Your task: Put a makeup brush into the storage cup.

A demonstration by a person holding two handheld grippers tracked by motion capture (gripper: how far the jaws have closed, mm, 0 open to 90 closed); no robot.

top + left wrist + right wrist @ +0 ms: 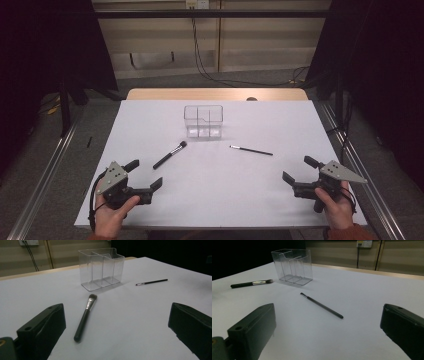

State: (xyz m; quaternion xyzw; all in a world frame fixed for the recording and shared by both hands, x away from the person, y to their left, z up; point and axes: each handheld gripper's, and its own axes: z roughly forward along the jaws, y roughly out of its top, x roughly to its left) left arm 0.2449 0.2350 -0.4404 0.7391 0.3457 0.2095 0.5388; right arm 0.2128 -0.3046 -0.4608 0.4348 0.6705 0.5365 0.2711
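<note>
Both grippers, left [148,174] and right [295,169], gape wide and empty near the table edge, each facing a brush [170,154] or liner [251,150] before the organizer [203,120], ready to load.

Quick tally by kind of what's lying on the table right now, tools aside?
Brushes: 2, a thick brush and a thin brush
Clear organizer: 1, nothing in its compartments
Total: 3
</note>
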